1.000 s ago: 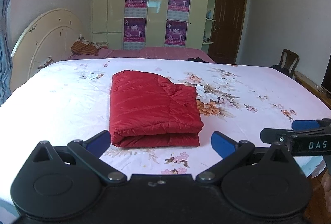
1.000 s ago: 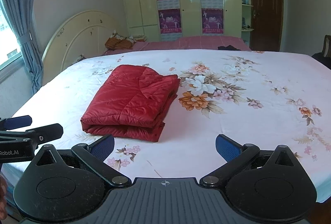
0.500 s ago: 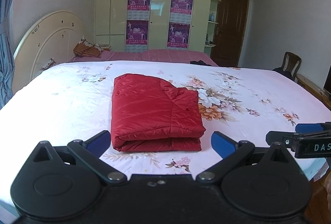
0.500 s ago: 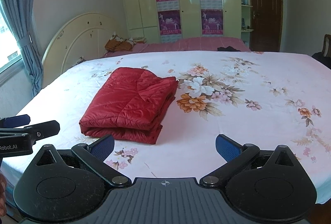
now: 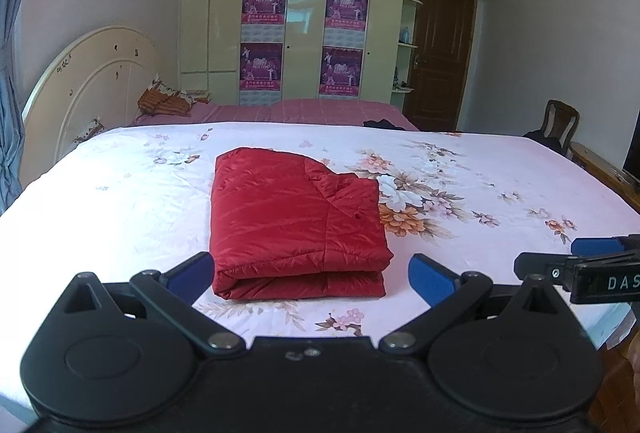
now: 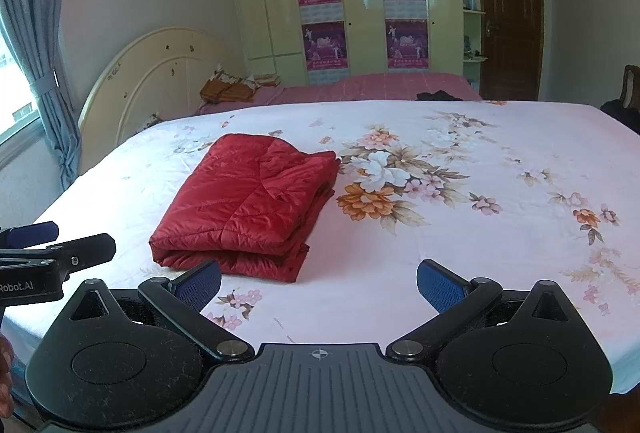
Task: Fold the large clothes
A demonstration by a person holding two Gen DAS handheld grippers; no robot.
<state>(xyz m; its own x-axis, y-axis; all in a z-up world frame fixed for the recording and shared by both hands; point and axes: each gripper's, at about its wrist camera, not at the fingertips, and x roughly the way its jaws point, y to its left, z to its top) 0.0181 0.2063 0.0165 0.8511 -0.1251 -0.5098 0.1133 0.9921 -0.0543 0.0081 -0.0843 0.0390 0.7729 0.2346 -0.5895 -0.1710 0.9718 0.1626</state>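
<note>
A red quilted jacket lies folded into a thick rectangle on the bed, on a white sheet printed with flowers. It sits left of the large flower cluster, its folded edge toward the near side of the bed.

The left tongs stand wide with nothing between their blue pads; they hang just short of the jacket's near edge, apart from it. The right tongs are spread wide too and hold nothing, near the bed's near edge, with the jacket ahead and to the left. A cream headboard rises at far left, a wardrobe with purple posters behind.
</note>
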